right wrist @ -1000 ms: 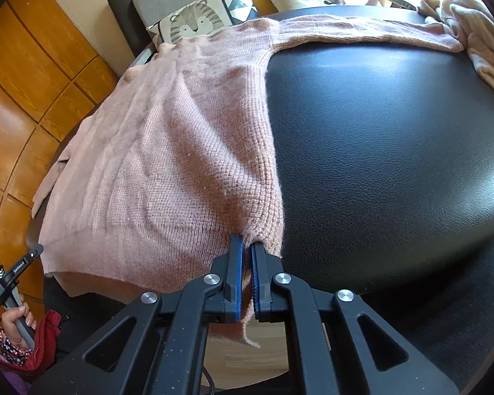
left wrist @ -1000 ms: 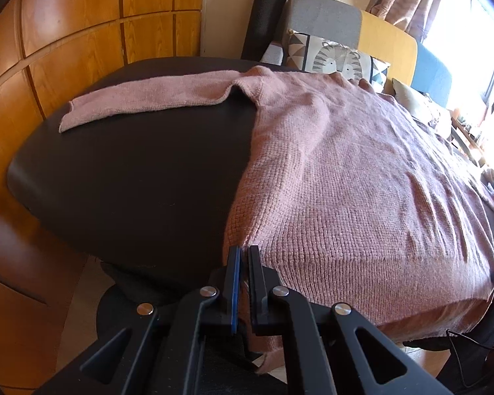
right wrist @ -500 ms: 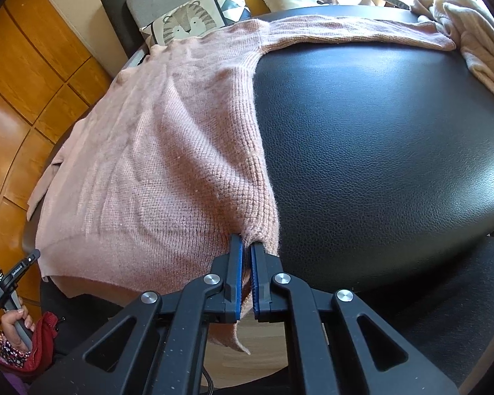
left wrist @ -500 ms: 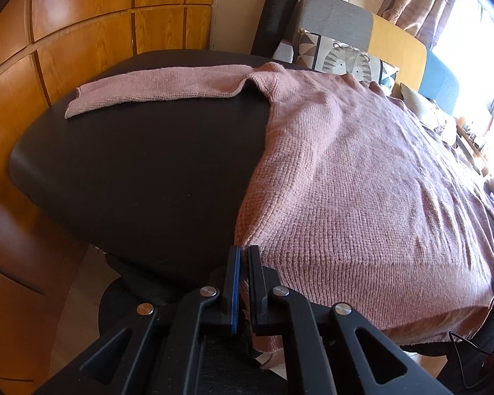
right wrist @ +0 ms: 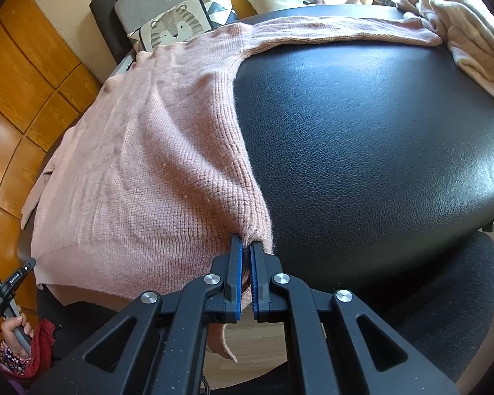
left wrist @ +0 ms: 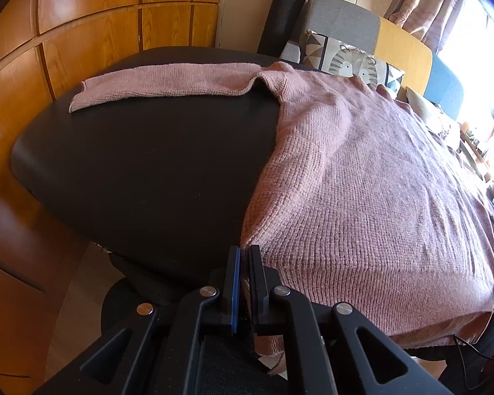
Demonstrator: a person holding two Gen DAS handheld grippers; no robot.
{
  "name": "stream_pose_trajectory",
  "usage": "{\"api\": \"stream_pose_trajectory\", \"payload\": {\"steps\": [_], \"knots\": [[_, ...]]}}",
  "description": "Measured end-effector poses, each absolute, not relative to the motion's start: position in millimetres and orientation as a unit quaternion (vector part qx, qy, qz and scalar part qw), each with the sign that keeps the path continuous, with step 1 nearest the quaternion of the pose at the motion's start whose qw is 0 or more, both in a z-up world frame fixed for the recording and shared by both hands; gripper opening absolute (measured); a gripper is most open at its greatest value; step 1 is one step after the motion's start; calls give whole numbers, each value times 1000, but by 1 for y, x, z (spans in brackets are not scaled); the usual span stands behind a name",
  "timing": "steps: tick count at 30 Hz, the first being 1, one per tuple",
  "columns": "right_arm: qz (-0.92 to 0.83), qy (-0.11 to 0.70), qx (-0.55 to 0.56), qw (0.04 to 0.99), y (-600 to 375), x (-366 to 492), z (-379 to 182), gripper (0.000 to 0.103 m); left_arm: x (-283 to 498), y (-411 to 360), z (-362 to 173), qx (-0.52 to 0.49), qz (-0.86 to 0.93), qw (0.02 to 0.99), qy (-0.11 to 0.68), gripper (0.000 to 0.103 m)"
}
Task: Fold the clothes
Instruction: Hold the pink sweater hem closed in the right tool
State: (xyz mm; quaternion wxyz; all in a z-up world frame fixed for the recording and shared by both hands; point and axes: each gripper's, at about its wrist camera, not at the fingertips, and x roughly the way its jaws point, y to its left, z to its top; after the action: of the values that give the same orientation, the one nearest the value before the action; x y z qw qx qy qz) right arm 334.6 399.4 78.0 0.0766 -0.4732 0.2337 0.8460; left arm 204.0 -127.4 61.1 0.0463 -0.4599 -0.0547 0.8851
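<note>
A pink knitted sweater [left wrist: 362,181] lies spread flat over a black padded table [left wrist: 148,171], its hem hanging off the near edge. The left gripper [left wrist: 243,253] has its jaws clamped on the hem corner at 6 o'clock in its own view; one sleeve [left wrist: 168,82] stretches away toward 11 o'clock. The right gripper [right wrist: 245,250] is likewise pinched tight on the opposite hem corner (knit bunched between the blue pads), the other sleeve [right wrist: 339,29] reaching to 1 o'clock, its cuff beside a cream garment [right wrist: 471,42]
</note>
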Motion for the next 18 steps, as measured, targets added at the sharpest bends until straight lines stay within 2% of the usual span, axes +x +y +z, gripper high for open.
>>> {"api": "stream_pose_trajectory", "payload": {"steps": [3,6,14,18], "knots": [[846,232,-474,75,399,333,77,3,204,-125,59,-459,885,50,-60,8],[846,236,-474,72,399,333,76,3,203,-125,57,-458,885,55,-69,17],[851,219,-471,75,393,332,75,6,208,-131,63,-456,883,55,-96,22],[851,228,-468,71,396,333,73,6,218,-135,90,-404,909,24,-99,22]]}}
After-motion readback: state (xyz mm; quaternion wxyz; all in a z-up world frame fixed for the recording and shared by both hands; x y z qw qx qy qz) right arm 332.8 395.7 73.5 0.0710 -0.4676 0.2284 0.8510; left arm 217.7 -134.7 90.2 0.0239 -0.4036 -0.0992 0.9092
